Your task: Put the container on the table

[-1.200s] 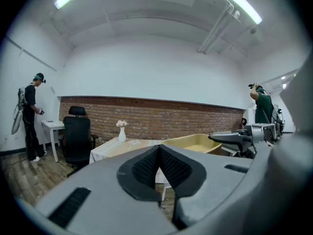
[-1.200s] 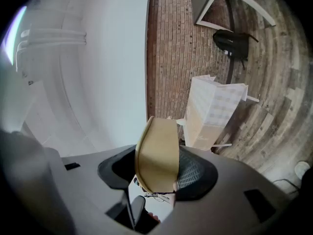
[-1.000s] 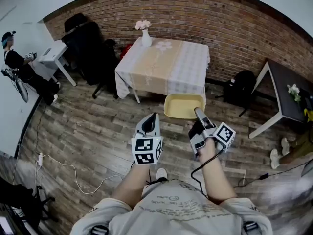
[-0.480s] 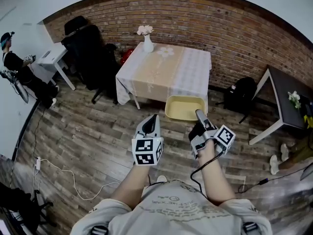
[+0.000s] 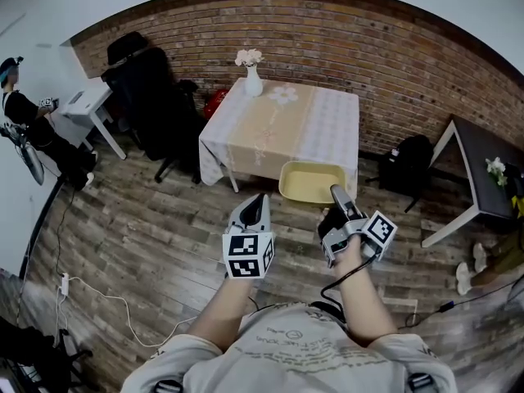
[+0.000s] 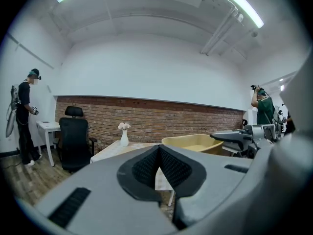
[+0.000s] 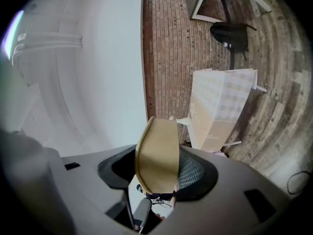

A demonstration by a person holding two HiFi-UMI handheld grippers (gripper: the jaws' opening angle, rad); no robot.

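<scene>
Container (image 5: 311, 182) now carried nearer table (image 5: 278, 121).
Right gripper (image 5: 336, 193) clamps its rim for transport; left gripper (image 5: 257, 202) closed, empty.

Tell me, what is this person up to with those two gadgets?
A person holds tongs in each hand. The right tongs grip a yellow tub by its rim and hold it in the air in front of a cloth-covered table, which has a vase at its far edge. The tub isn't on the table yet. The left tongs are shut and empty.
</scene>
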